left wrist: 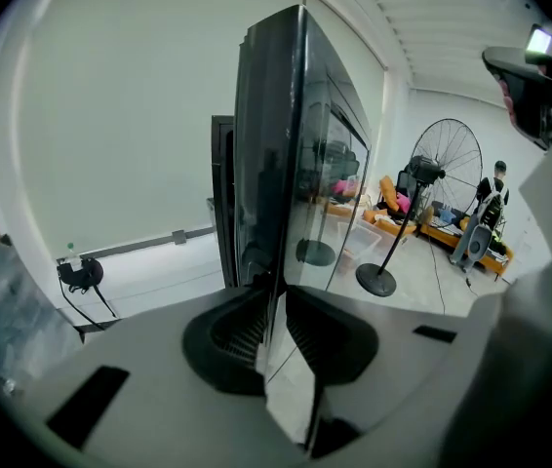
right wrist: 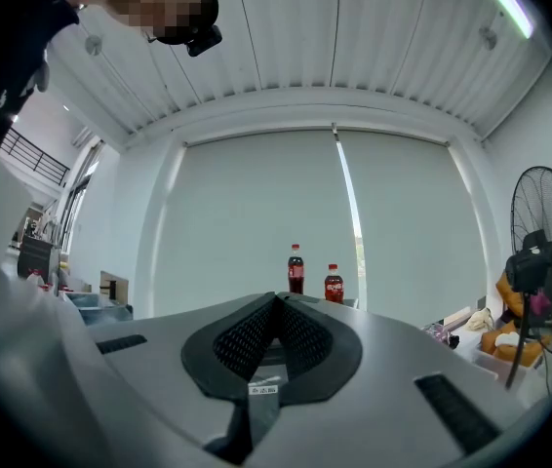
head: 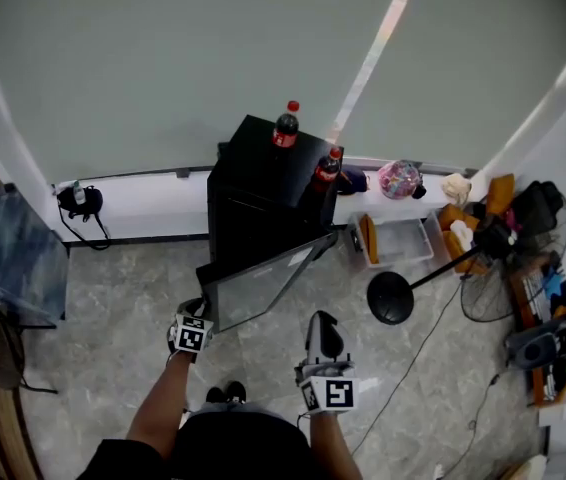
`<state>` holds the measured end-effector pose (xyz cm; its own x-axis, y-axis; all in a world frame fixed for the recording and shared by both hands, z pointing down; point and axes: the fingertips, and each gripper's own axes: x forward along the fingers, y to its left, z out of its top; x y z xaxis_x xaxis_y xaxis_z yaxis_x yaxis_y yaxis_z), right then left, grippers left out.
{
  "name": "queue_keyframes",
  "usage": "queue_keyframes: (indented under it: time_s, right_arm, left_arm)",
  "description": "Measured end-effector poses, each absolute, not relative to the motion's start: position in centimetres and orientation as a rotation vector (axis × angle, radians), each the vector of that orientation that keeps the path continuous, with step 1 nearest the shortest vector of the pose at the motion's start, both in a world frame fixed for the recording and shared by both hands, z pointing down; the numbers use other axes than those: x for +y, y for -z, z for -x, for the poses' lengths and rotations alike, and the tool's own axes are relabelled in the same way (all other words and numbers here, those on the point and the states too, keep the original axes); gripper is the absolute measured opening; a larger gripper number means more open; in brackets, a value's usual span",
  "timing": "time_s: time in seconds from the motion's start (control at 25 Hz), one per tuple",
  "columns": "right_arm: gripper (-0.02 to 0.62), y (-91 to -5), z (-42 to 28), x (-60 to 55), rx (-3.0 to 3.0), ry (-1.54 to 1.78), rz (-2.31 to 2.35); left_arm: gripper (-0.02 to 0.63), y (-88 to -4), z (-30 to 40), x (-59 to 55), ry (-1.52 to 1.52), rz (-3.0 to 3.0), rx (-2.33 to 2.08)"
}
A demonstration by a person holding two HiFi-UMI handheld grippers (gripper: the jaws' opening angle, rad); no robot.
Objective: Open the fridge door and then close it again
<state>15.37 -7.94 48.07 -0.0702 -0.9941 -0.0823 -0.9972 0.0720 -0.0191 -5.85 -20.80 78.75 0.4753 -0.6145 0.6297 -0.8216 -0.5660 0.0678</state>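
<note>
The black fridge (head: pixel 263 183) stands straight ahead of both grippers, against the wall. Its fridge door (head: pixel 263 290) is swung well out from the cabinet. It is hinged on the side ahead of the right gripper (head: pixel 321 323), and its free edge is brought to the left gripper (head: pixel 196 313). A standing fan (head: pixel 391 296) is placed just to the right of the right gripper. Two cola bottles (head: pixel 286 125) are set on the fridge top, beyond and above the fingers.

The left gripper is clenched on the door's free edge, and the thin panel is seen pinched between its fingers (left wrist: pixel 242 325). The right gripper is held level, its fingers (right wrist: pixel 247 339) pressed together with nothing between them.

The door is judged to be mid-swing. The pinch should be kept firm and the hand carried along the door's arc rather than pulled straight, so the edge is not twisted out. The swing should be kept smooth, so that the bottles are not shaken.
</note>
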Motion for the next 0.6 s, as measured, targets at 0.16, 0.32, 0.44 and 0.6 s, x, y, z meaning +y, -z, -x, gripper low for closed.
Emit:
queue_keyframes:
  time_s: [0.16,0.32,0.44,0.6]
  right_arm:
    - [0.008,-48.1,-14.0,-6.5,2.234,-0.050,2.112]
    - [0.008,-48.4,-13.0,-5.7,2.244,-0.061,2.119]
    - [0.008,-48.5,-13.1,-5.3,2.244,-0.070,2.134]
    - [0.008,-48.1,-14.1,-5.0,2.245,-0.080,2.124]
  left_arm:
    - [0.061,-78.5,5.5,-19.6,-0.789,-2.373,-1.192]
    - [0.057,-78.2,5.2,-18.7,-0.794,-2.394,-1.174]
    - [0.056,-78.6,4.7,-17.7,-0.771,-2.406,-1.160]
    - [0.056,-78.7,3.9,-16.3,-0.782,-2.398,-1.172]
